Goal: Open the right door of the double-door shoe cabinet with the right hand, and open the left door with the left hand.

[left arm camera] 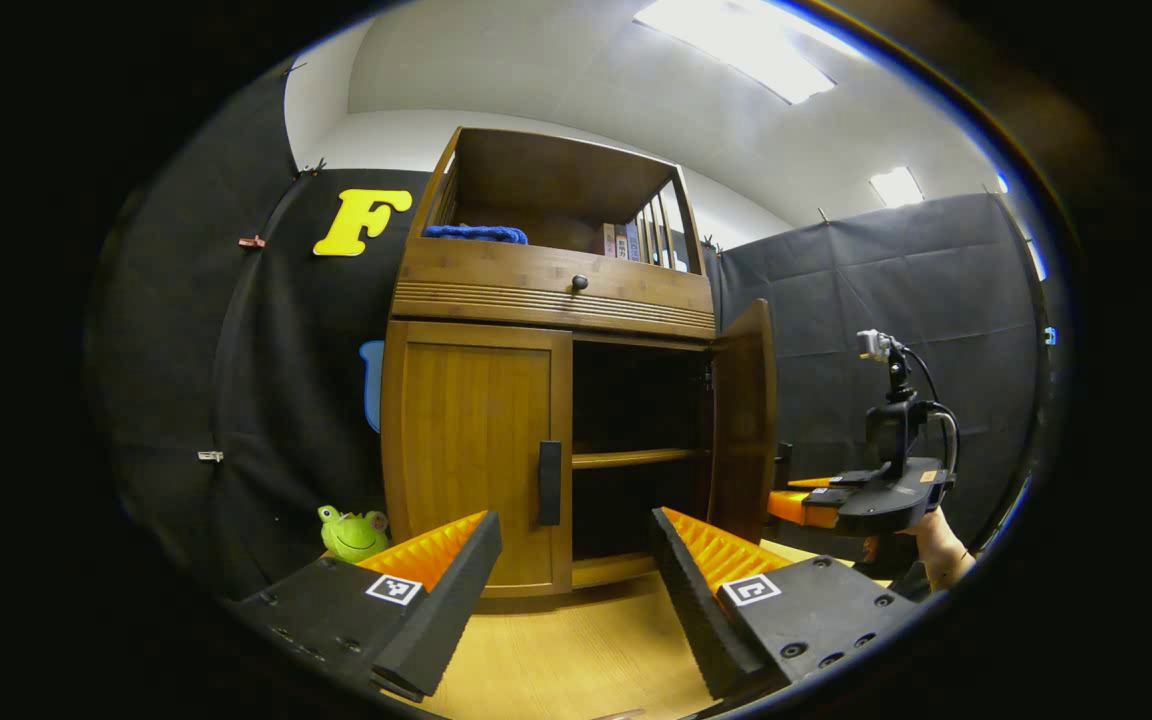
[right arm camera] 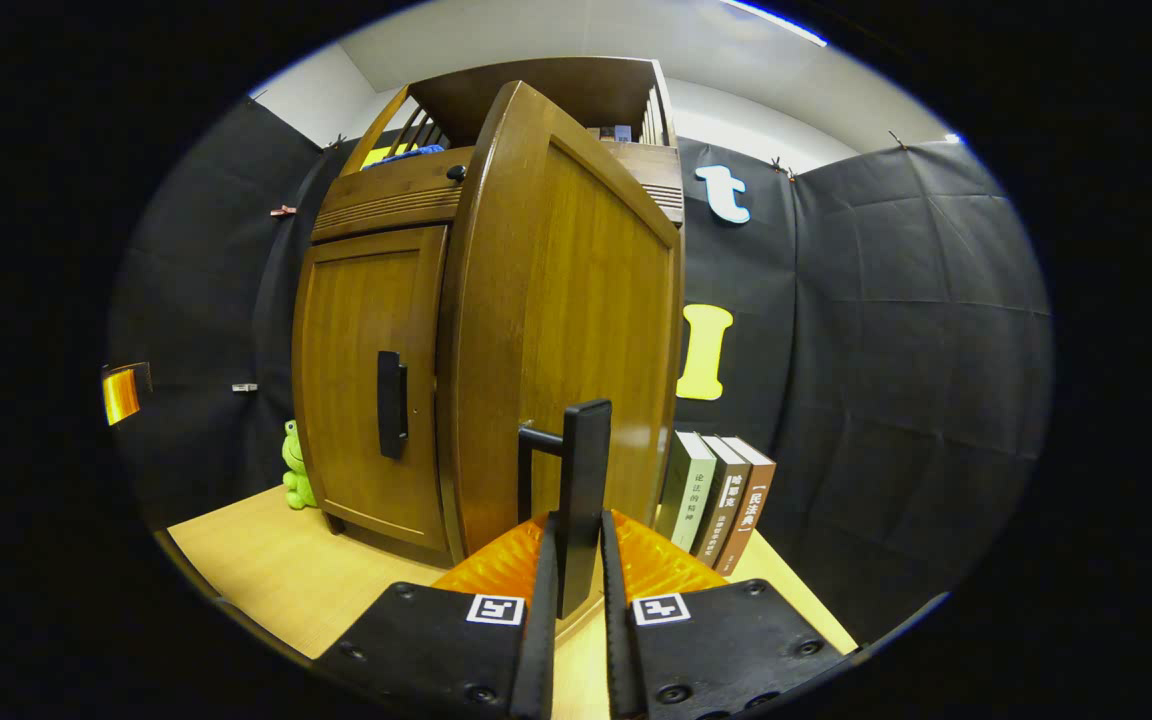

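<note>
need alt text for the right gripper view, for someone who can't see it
The right tool is shut on the dark handle of the cabinet's right door, which is swung open toward the camera. The left door is closed; three books stand to the right on the table.

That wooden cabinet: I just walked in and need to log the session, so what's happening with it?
A person is opening the shoe cabinet with two handheld grippers. The right gripper is clamped on the right door's handle, and the right door stands swung open. The left gripper is open, aimed at the handle of the left door, which is shut.
</note>
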Available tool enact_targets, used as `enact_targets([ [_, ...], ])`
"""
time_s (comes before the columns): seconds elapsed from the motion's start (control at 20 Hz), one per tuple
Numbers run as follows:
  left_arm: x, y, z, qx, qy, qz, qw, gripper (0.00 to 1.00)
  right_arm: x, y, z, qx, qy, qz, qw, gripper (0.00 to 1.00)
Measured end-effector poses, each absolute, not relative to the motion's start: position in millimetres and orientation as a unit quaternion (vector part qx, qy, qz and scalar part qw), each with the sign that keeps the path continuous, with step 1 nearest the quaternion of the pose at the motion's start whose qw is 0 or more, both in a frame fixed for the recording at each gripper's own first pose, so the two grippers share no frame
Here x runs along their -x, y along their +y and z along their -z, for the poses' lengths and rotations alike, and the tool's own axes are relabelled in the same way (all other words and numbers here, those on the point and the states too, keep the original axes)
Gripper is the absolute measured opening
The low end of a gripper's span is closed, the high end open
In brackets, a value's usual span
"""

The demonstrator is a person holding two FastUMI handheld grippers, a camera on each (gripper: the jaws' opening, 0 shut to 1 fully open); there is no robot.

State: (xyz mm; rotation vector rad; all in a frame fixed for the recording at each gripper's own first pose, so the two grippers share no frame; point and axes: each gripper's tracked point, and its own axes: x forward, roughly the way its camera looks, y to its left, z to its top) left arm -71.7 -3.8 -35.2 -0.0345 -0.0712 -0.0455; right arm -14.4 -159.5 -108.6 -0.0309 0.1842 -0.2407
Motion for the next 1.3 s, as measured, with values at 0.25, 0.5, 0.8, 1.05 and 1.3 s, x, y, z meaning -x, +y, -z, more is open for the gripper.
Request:
enact_targets([
  [0.25, 68.4, 9.4, 40.2, 0.016, -0.026, 0.002, 1.0, 0.93, 26.0, -186.7, 101.4, 0.027, 0.078, 0.158, 0.984, 0.22],
  [0.5, 60.8, 7.4, 45.4, 0.017, -0.021, 0.0, 1.0, 0.93, 34.4, -204.2, 100.6, 0.026, 0.075, 0.175, 0.981, 0.11],
  [0.8, 51.5, 5.9, 43.8, 0.018, -0.025, -0.001, 1.0, 0.93, 46.1, -221.9, 100.5, 0.003, 0.077, 0.188, 0.979, 0.14],
  [1.05, 38.8, 4.9, 41.8, 0.037, -0.031, -0.003, 0.999, 0.93, 59.7, -230.6, 96.9, 0.011, 0.074, 0.197, 0.977, 0.14],
  [1.3, 23.1, -2.4, 40.2, 0.039, -0.033, 0.002, 0.999, 0.93, 70.1, -242.9, 93.6, 0.008, 0.073, 0.208, 0.975, 0.14],
])
